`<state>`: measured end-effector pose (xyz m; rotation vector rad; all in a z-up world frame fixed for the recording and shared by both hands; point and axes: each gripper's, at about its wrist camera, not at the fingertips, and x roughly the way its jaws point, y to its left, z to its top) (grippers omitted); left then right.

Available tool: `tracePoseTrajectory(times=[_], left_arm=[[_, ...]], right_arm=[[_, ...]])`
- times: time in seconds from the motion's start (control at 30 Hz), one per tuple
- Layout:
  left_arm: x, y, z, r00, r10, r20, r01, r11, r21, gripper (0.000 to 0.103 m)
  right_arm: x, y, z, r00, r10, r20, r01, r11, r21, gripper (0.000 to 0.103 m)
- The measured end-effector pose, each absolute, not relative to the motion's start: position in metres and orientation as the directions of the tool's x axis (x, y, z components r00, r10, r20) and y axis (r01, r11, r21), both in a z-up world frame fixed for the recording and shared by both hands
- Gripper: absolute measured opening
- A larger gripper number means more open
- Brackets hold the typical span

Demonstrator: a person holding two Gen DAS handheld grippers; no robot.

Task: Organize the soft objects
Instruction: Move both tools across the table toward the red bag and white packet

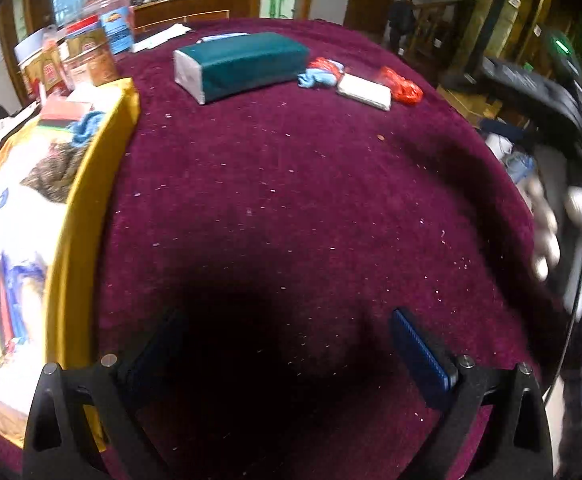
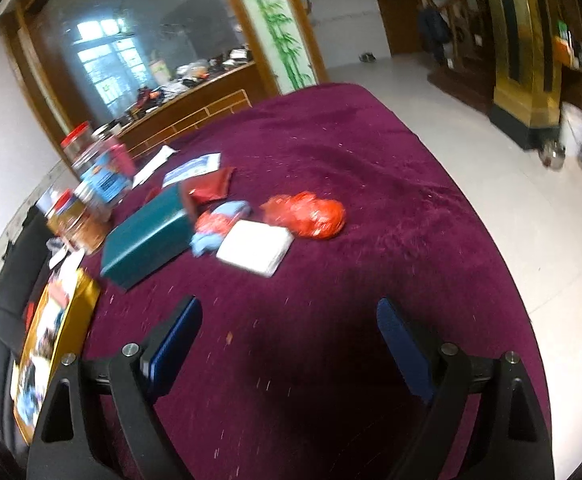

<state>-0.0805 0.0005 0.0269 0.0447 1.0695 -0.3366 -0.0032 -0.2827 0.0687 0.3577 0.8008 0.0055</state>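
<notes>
On the maroon tablecloth (image 1: 291,184) lie a teal tissue pack (image 1: 239,65), a light blue cloth with a red bag (image 1: 319,74), a white tissue packet (image 1: 365,92) and a red plastic bag (image 1: 401,85). The right wrist view shows the same group: teal pack (image 2: 147,236), blue cloth (image 2: 215,232), white packet (image 2: 256,247), red bag (image 2: 305,213). A yellow box (image 1: 71,240) at the left holds soft items. My left gripper (image 1: 287,344) is open and empty above bare cloth. My right gripper (image 2: 289,332) is open and empty, short of the white packet.
Jars with red lids (image 1: 91,48) and papers (image 1: 163,36) stand at the table's far left, also in the right wrist view (image 2: 91,184). A dark red pouch (image 2: 211,186) lies behind the teal pack. The table edge drops to the tiled floor (image 2: 531,220) on the right.
</notes>
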Motion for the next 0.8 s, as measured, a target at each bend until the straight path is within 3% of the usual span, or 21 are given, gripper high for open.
tracePoseTrajectory(times=[0.2, 0.5, 0.6, 0.7, 0.77, 0.8], left_arm=[[-0.078, -0.003, 0.017, 0.4, -0.274, -0.875, 0.31, 0.938, -0.153, 0.102], [-0.089, -0.006, 0.014, 0.425, -0.245, -0.872, 0.356, 0.93, -0.088, 0.102], [-0.091, -0.006, 0.013, 0.426, -0.246, -0.871, 0.376, 0.923, -0.077, 0.102], [-0.09, -0.003, 0.014, 0.428, -0.267, -0.863, 0.383, 0.919, -0.095, 0.102], [-0.089, 0.001, 0.017, 0.407, -0.303, -0.862, 0.389, 0.911, -0.136, 0.102], [-0.087, 0.005, 0.02, 0.392, -0.341, -0.854, 0.387, 0.904, -0.183, 0.102]], right_arm=[[0.054, -0.261, 0.059, 0.627, 0.303, -0.718, -0.001, 0.922, 0.388, 0.088], [0.13, -0.226, 0.038, 0.547, 0.201, -0.813, -0.028, 0.975, 0.221, 0.088], [0.122, -0.223, 0.029, 0.473, 0.342, -0.812, -0.079, 0.934, 0.348, 0.086], [0.086, -0.208, 0.032, 0.312, 0.62, -0.72, -0.26, 0.784, 0.564, 0.084], [0.062, -0.209, 0.049, 0.32, 0.66, -0.679, -0.337, 0.75, 0.57, 0.084], [0.052, -0.223, 0.063, 0.409, 0.615, -0.674, -0.318, 0.788, 0.527, 0.084]])
